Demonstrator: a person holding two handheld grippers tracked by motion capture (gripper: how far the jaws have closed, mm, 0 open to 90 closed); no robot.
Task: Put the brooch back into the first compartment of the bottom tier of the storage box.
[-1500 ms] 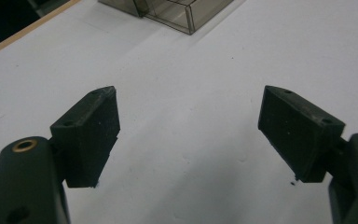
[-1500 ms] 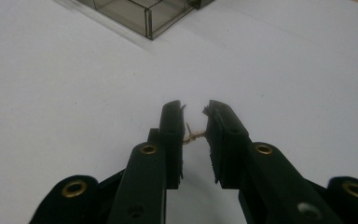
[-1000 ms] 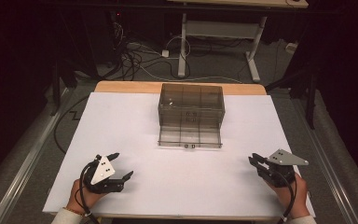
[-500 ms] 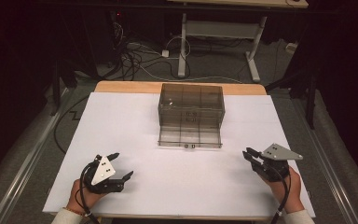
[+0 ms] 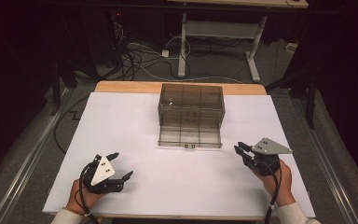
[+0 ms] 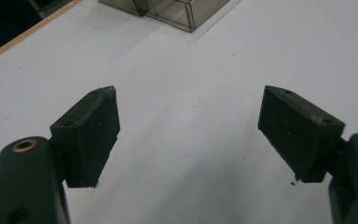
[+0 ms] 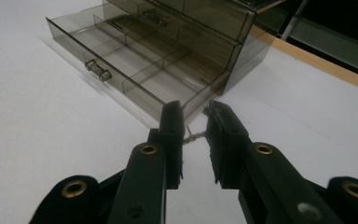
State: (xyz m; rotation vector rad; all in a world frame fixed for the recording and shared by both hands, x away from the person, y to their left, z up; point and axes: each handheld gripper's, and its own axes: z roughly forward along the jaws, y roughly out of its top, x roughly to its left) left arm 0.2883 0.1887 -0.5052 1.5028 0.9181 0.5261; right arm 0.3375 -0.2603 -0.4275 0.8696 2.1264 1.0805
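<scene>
Nearby, the right gripper [image 7: 195, 122] pinches a thin twine [image 7: 195, 136] beside the open drawer [image 7: 121, 60]; left gripper [image 6: 186, 130] gapes wide.

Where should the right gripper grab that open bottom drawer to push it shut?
Best bet is the small knob on the drawer front. It sticks out toward the person, so bring the right gripper in from the front, jaws either side of it.
</scene>
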